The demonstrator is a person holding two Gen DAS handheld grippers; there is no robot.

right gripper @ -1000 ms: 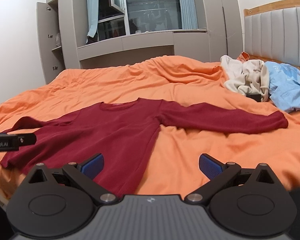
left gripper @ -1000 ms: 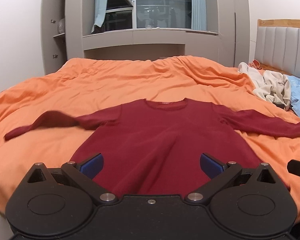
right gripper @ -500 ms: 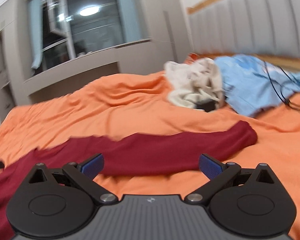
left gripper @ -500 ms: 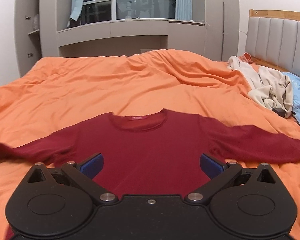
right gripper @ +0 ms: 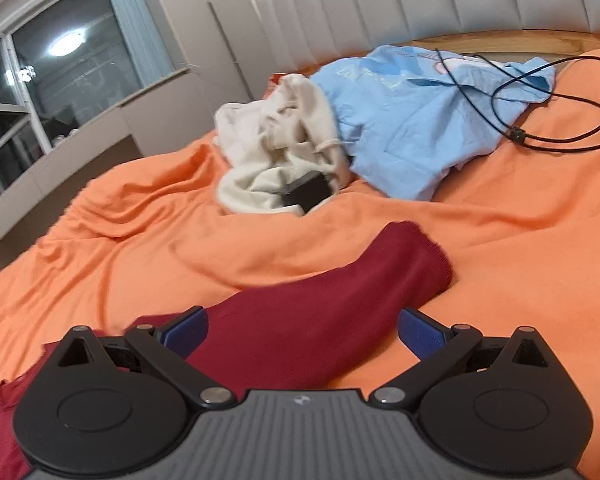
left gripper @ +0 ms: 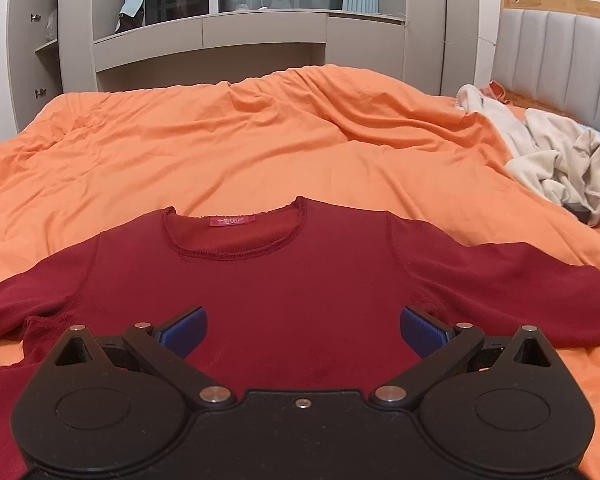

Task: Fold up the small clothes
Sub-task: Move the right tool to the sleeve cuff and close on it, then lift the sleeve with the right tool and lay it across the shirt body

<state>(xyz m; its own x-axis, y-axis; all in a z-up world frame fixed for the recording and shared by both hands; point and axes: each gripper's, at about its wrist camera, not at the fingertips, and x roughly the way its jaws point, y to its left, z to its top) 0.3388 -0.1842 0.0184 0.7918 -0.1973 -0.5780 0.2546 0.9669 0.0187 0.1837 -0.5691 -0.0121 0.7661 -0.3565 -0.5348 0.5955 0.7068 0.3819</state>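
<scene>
Having swung toward the 1 o'clock pile since a second ago, the right gripper hangs wide open over the sleeve, while the left gripper, equally empty and spread, has closed in on the shirt.

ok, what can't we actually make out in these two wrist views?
- Hem of the red shirt: left wrist view, hidden behind the left gripper body.
- Left sleeve end: cut off by the left edge, left wrist view.
- Neck label: text too small to read.
- Black object: right wrist view, half wrapped in the cream garment; identity unclear.
- Right sleeve: its shoulder end is hidden behind the right gripper.
</scene>
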